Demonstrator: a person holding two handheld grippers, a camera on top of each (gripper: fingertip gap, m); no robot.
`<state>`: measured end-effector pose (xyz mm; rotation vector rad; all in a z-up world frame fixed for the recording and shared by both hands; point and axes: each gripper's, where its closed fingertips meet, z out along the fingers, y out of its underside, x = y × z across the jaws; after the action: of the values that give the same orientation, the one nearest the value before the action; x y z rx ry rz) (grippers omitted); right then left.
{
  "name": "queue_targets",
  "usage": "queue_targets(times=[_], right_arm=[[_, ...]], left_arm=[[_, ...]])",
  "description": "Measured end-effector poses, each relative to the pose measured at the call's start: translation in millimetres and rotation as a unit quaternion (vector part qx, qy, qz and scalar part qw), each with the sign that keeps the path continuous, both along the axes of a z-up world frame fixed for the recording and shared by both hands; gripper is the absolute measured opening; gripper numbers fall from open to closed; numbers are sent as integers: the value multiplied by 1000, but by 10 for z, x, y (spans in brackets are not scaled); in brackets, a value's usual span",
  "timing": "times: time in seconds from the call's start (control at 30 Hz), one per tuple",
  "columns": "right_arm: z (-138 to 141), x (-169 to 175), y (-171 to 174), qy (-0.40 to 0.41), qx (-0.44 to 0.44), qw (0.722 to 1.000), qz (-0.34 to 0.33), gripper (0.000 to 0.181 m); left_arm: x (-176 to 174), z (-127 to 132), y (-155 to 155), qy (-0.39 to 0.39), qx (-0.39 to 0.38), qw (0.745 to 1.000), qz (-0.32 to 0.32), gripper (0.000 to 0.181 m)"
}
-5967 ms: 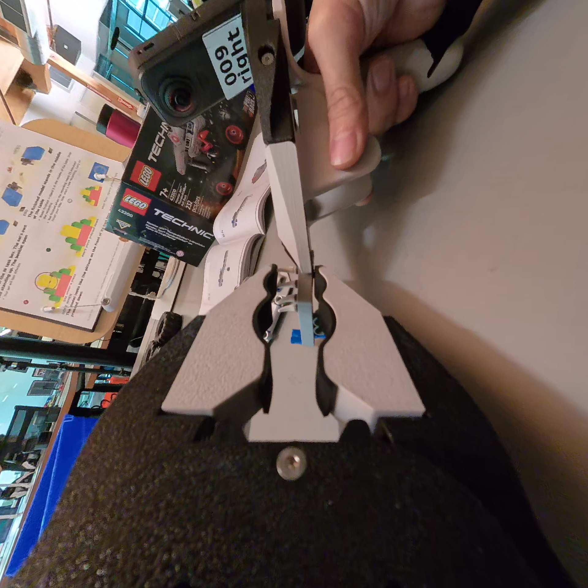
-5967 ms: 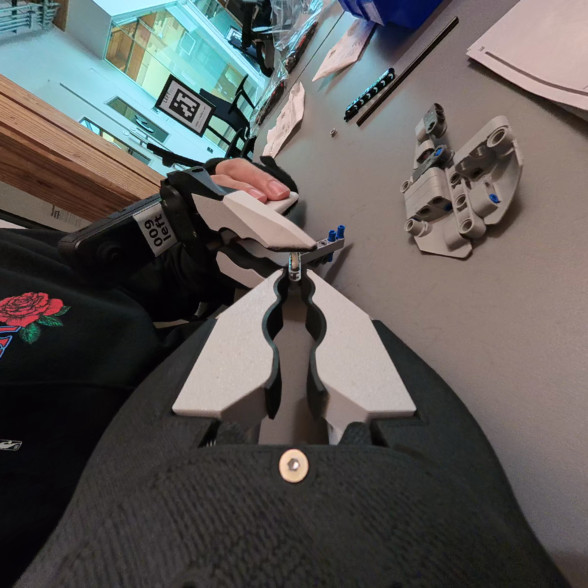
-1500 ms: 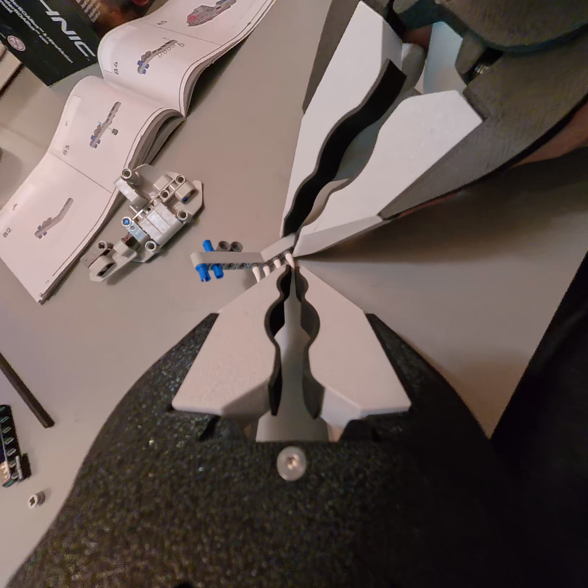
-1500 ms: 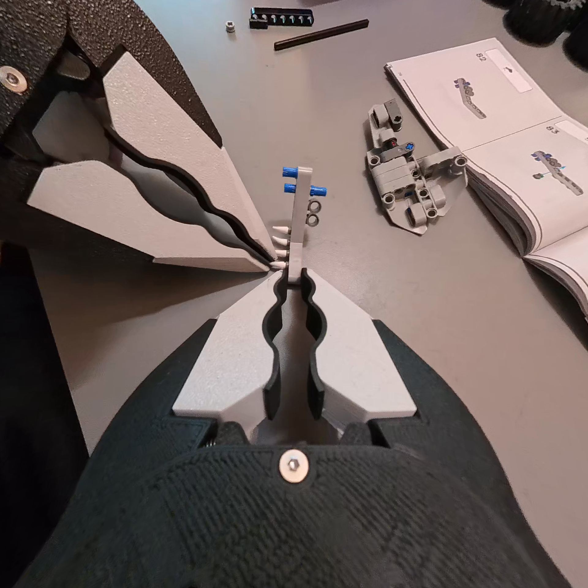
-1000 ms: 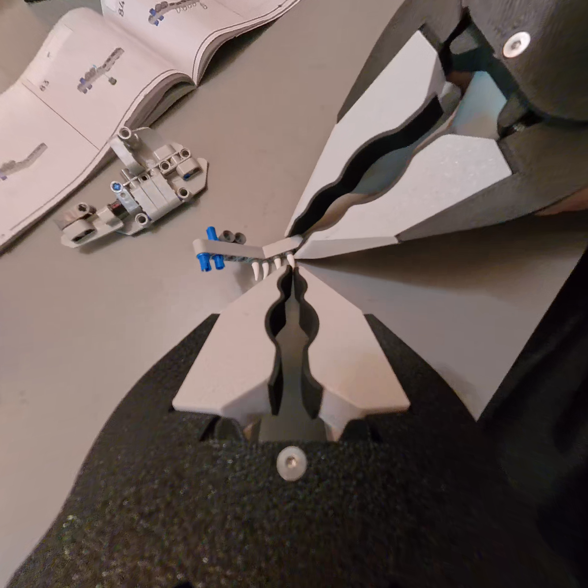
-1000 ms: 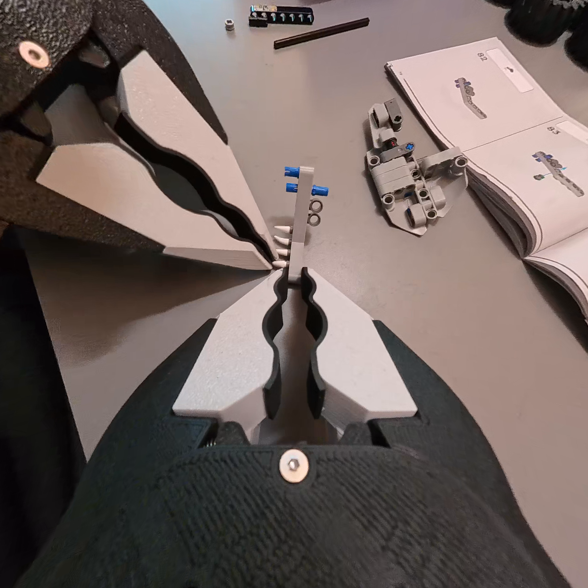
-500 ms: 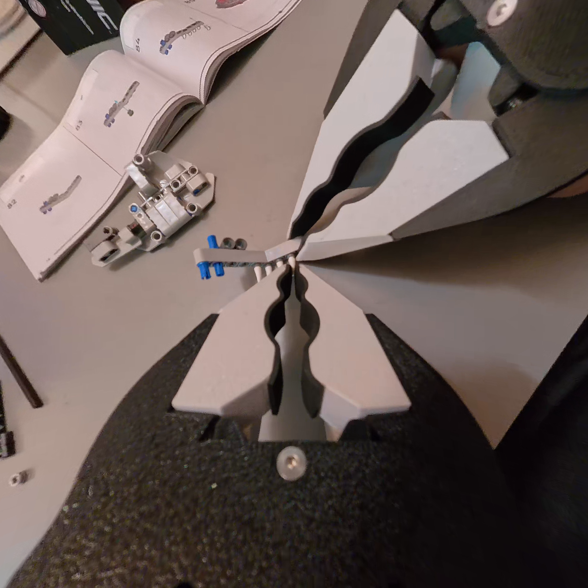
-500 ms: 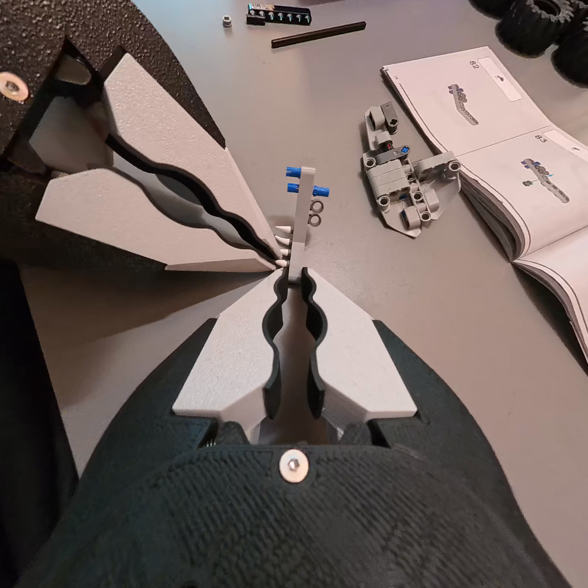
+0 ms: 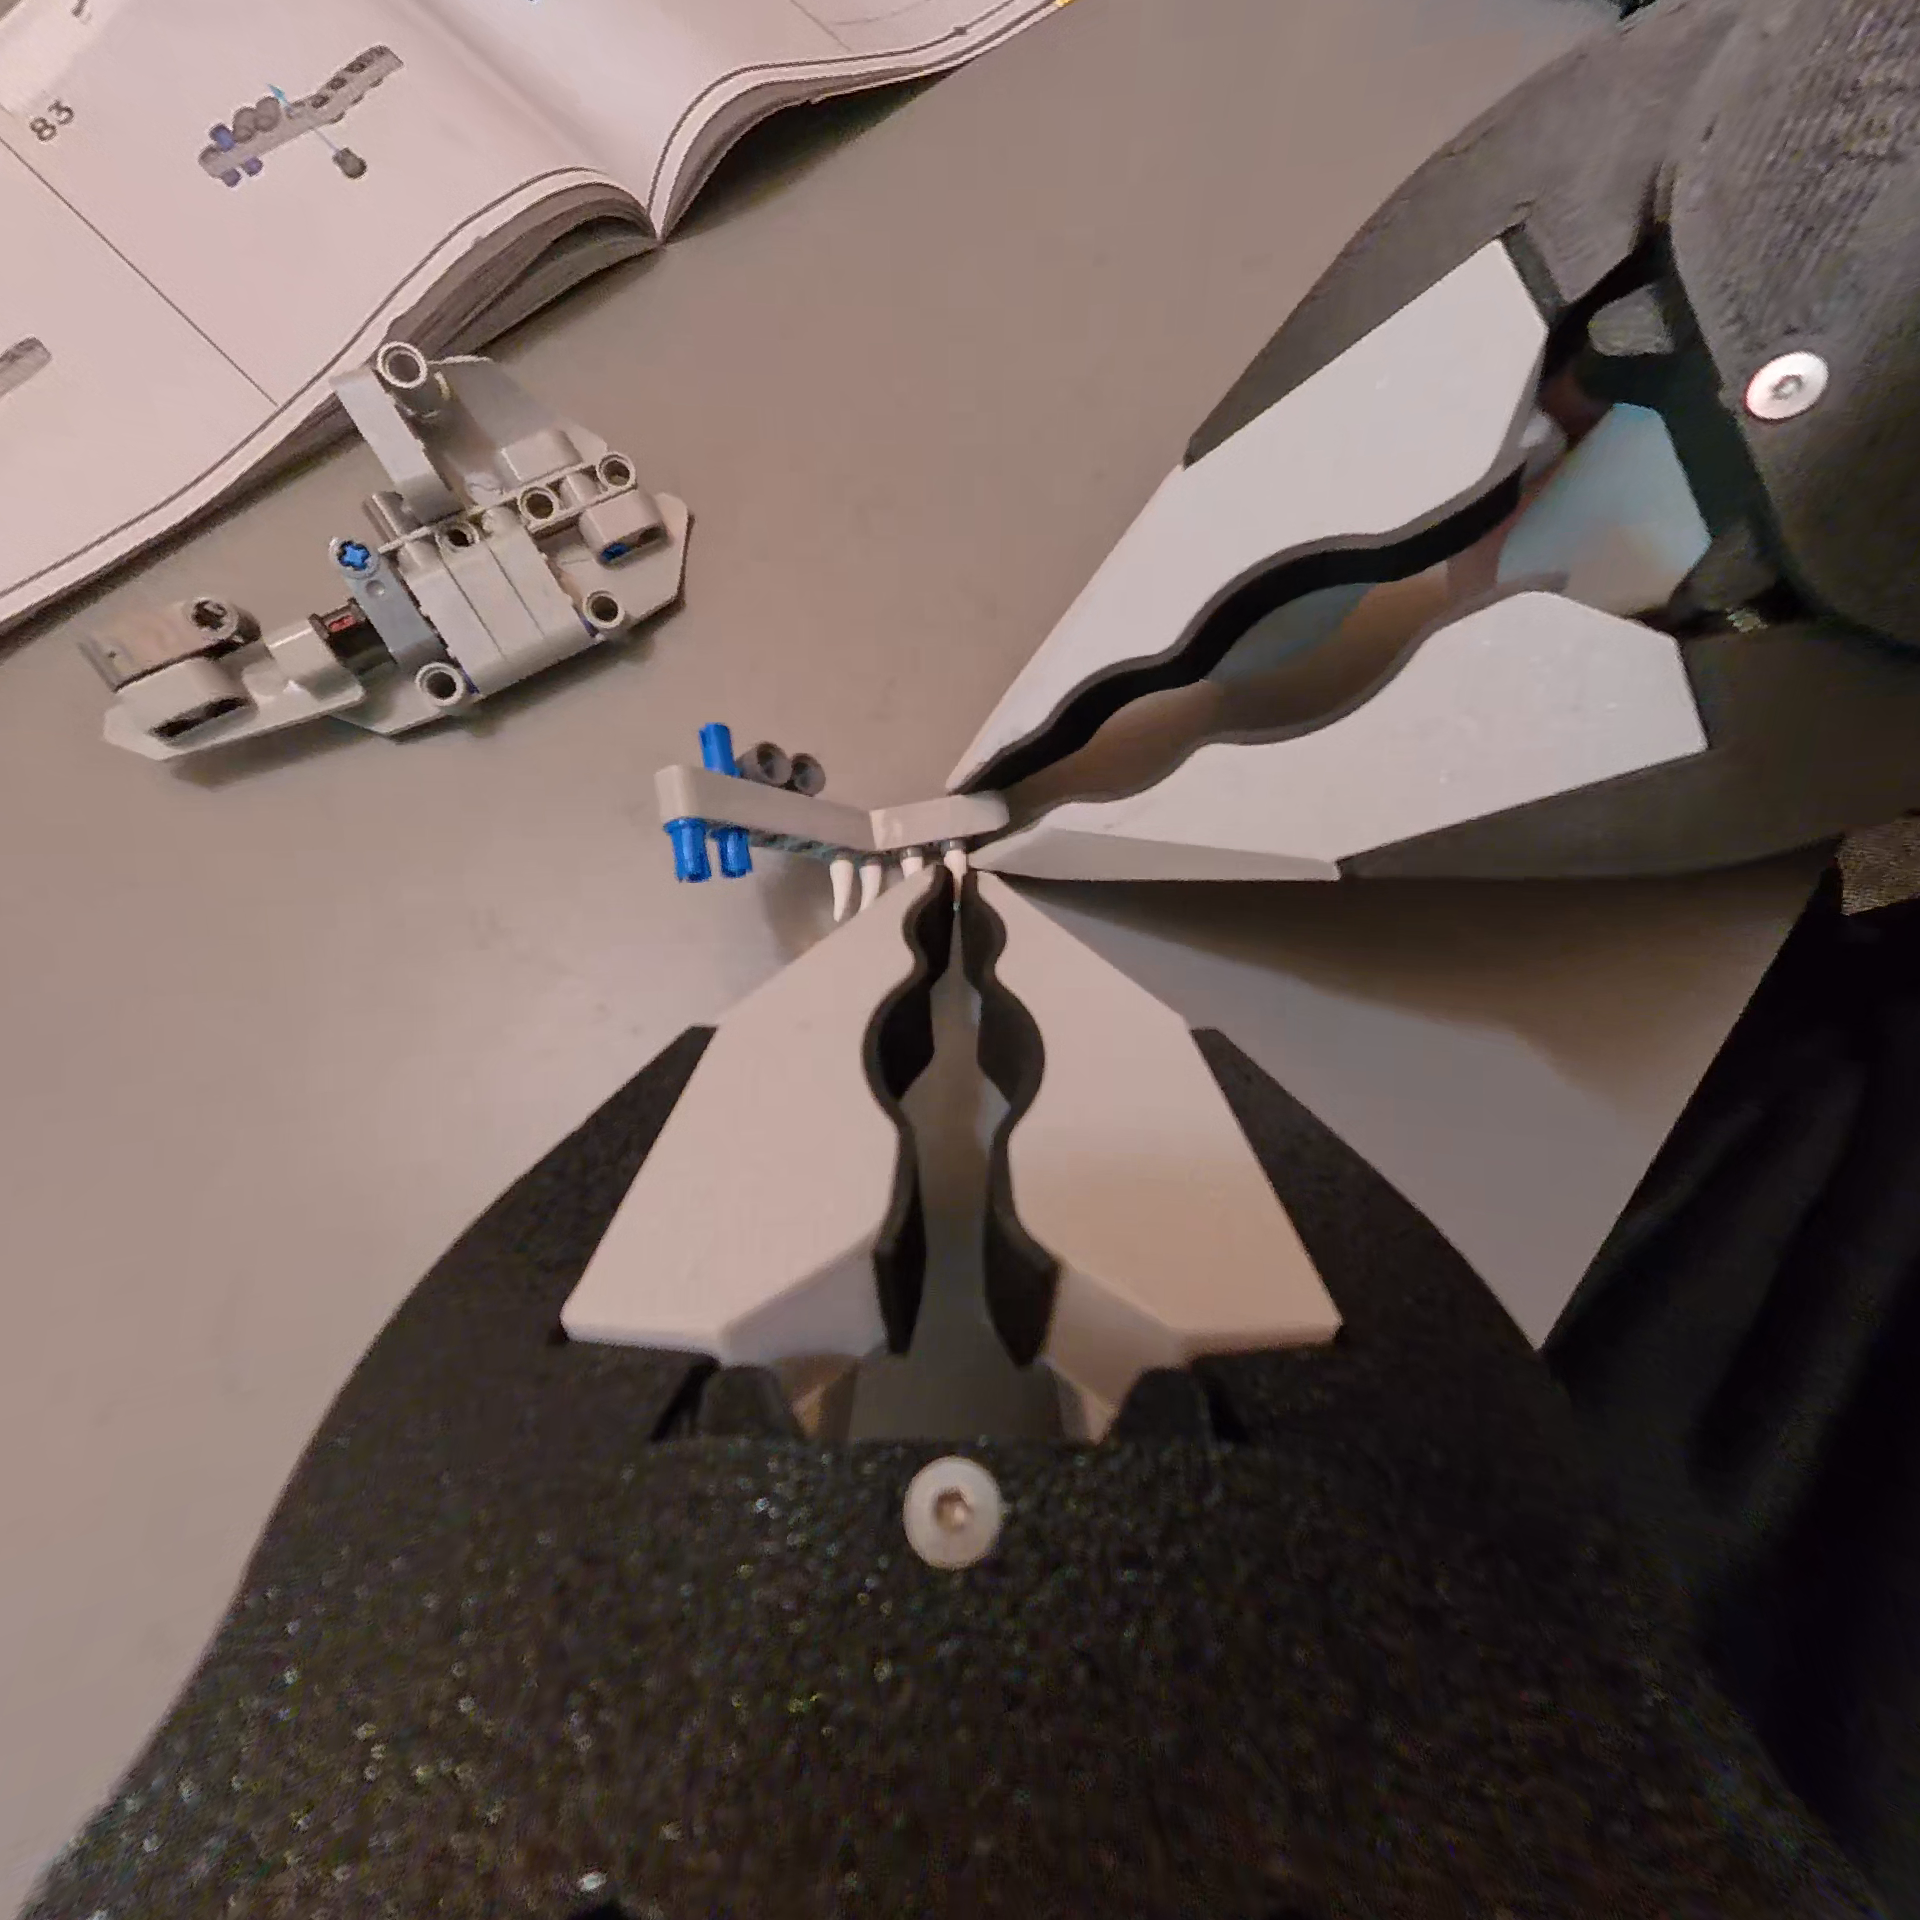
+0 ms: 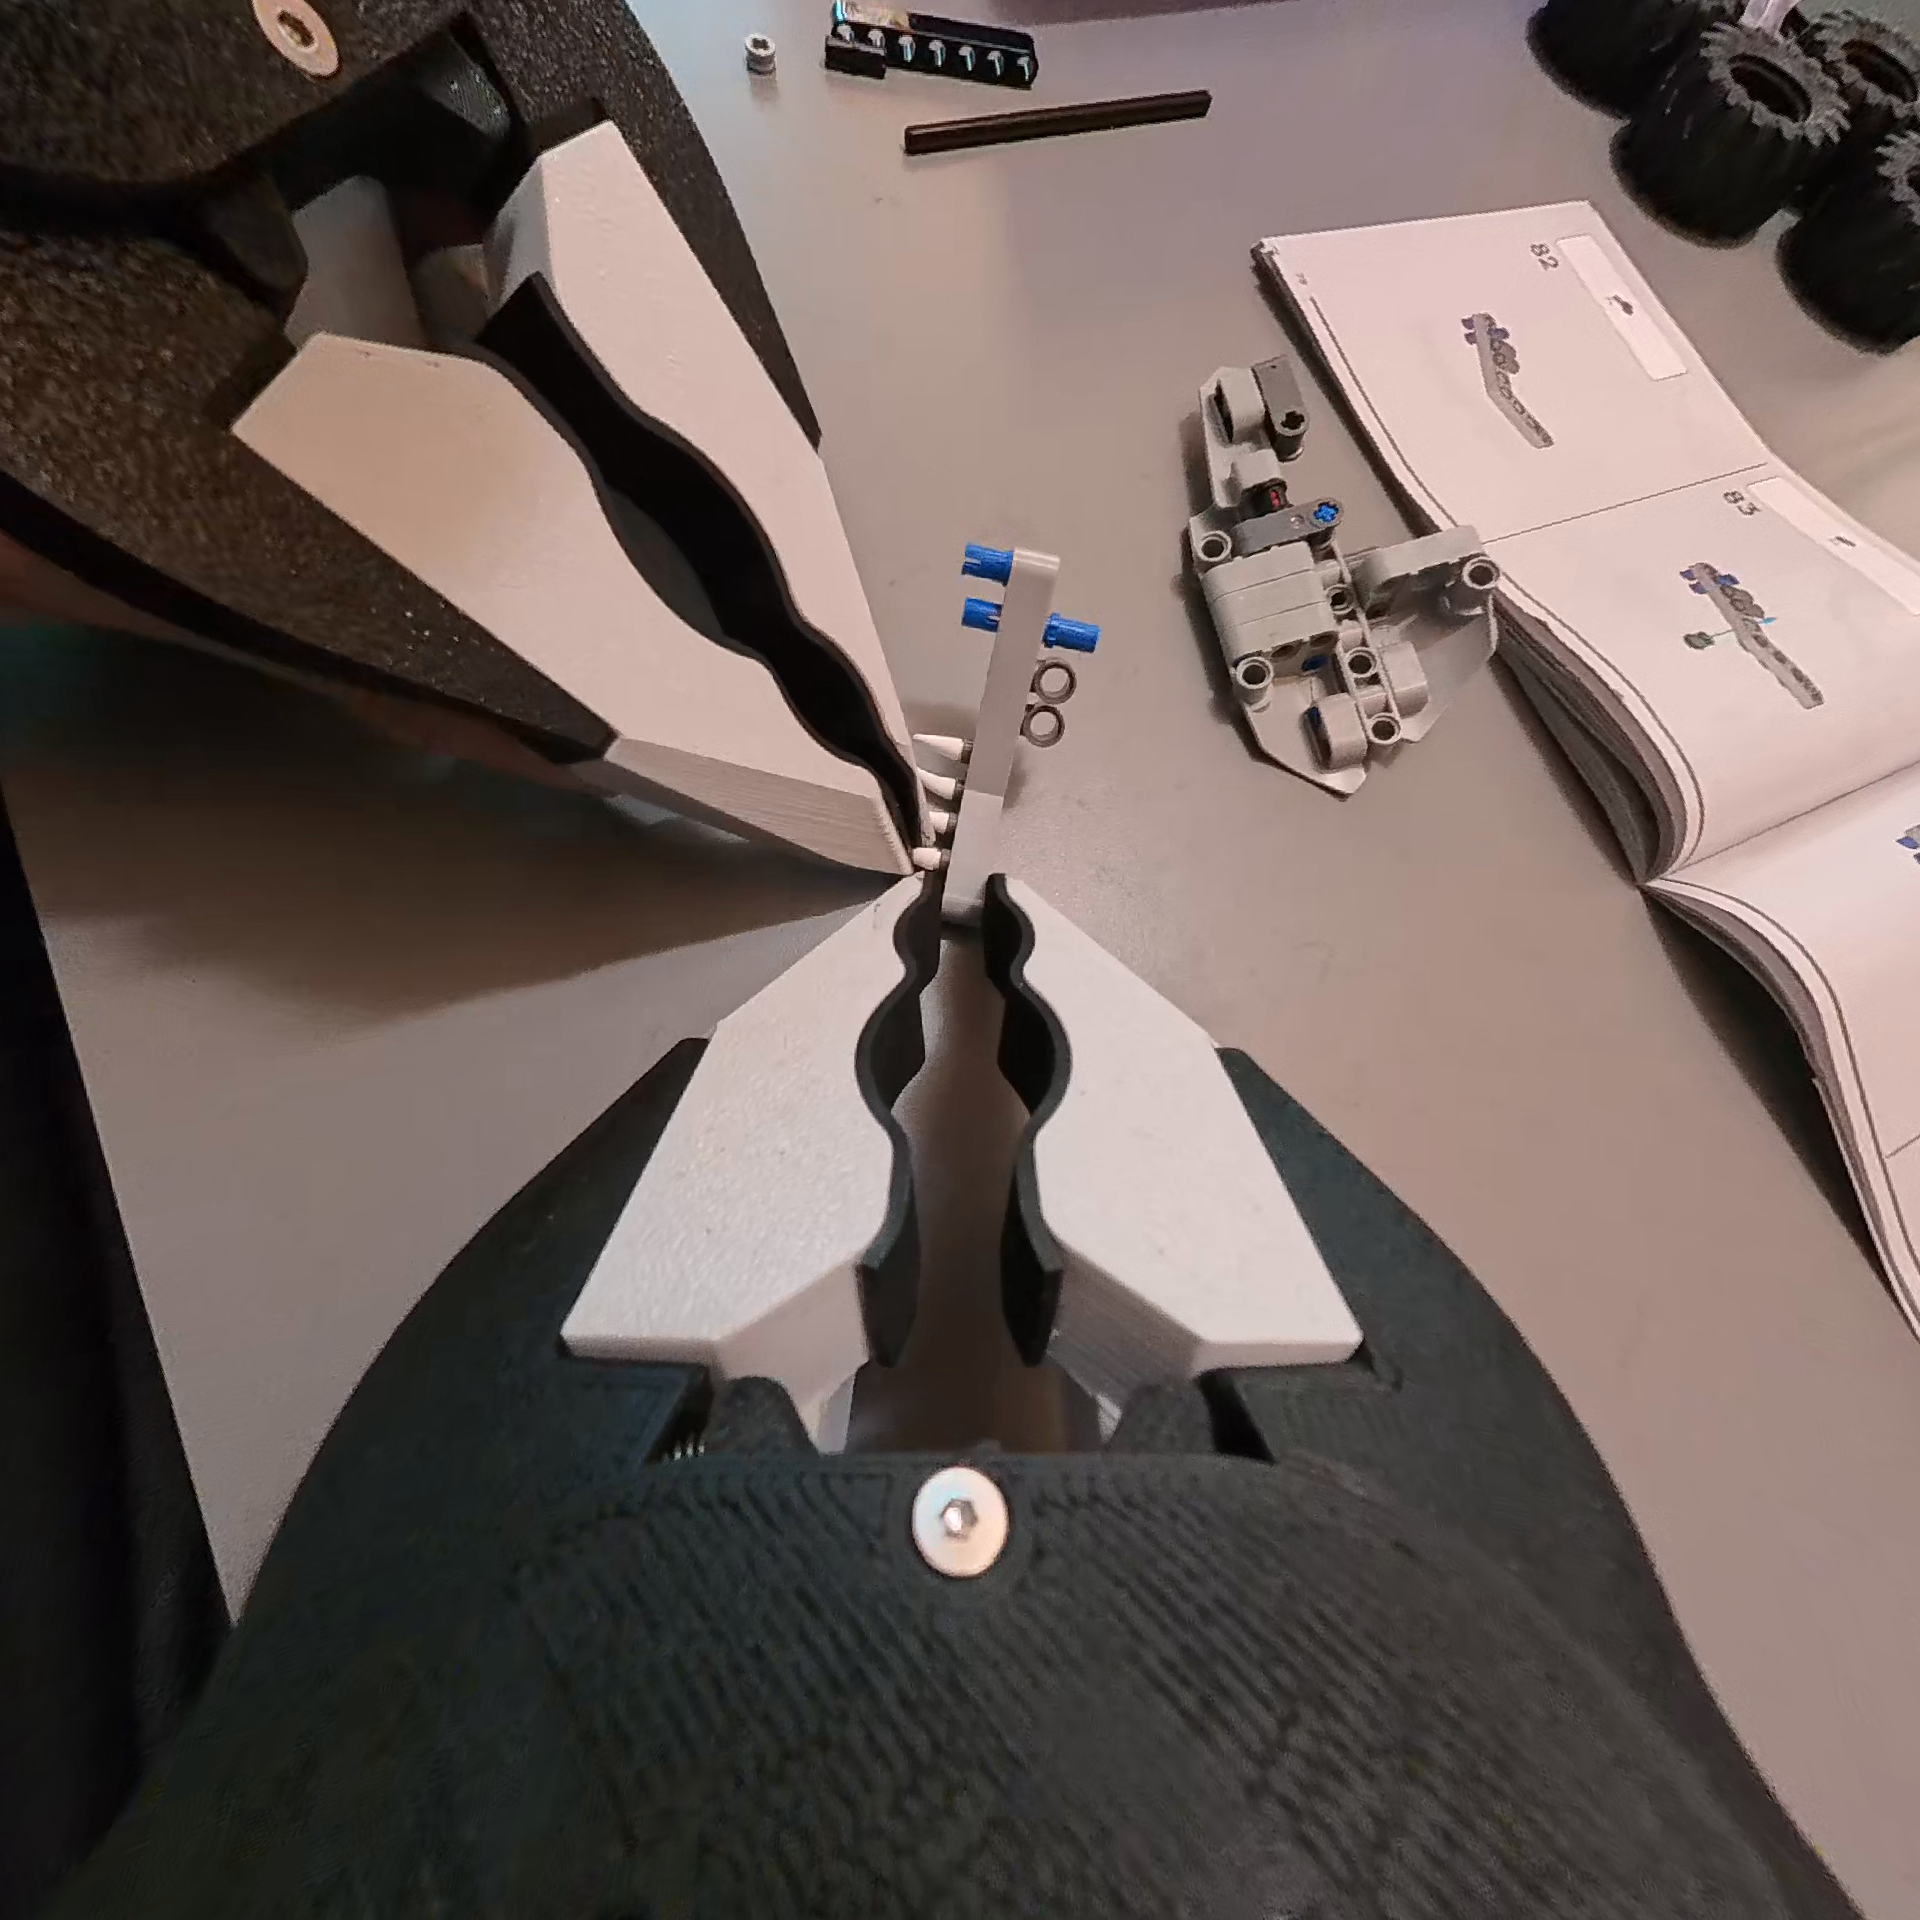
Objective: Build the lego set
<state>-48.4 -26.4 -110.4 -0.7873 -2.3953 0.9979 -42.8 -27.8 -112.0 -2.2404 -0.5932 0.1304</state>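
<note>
The right hand-held gripper is clamped on the near end of the grey beam, whose long axis runs to 12 o'clock; the left hand-held gripper, pinched on a white tooth, meets it from 10 o'clock above the tabletop

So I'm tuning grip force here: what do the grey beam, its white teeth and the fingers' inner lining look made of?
Grey beam: moulded plastic, smooth matte faces, crisp edges. White teeth: also plastic, slightly glossy, tapered to points. Fingers' inner lining: black wavy strip, dull, probably rubber or foam; the shells look like grainy printed plastic.
</note>
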Motion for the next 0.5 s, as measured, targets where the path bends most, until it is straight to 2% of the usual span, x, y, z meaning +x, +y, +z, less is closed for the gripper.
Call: queue_targets(times=[0.03, 0.17, 0.37, 0.5], right_arm=[[-1, 0, 0, 0, 0, 1000, 0, 7], [3, -3, 1, 10, 8, 1000, -3, 7], [1, -3, 4, 19, 16, 1000, -3, 7], [3, -22, 20, -1, -2, 1000, -11, 8]], left_arm=[[0, 1, 0, 3, -1, 1000, 0, 0], [-2, 0, -8, 32, -14, 999, 0, 0], [-13, 1, -5, 26, -11, 1000, 6, 0], [-28, -1, 23, 70, -31, 997, -7, 0]])
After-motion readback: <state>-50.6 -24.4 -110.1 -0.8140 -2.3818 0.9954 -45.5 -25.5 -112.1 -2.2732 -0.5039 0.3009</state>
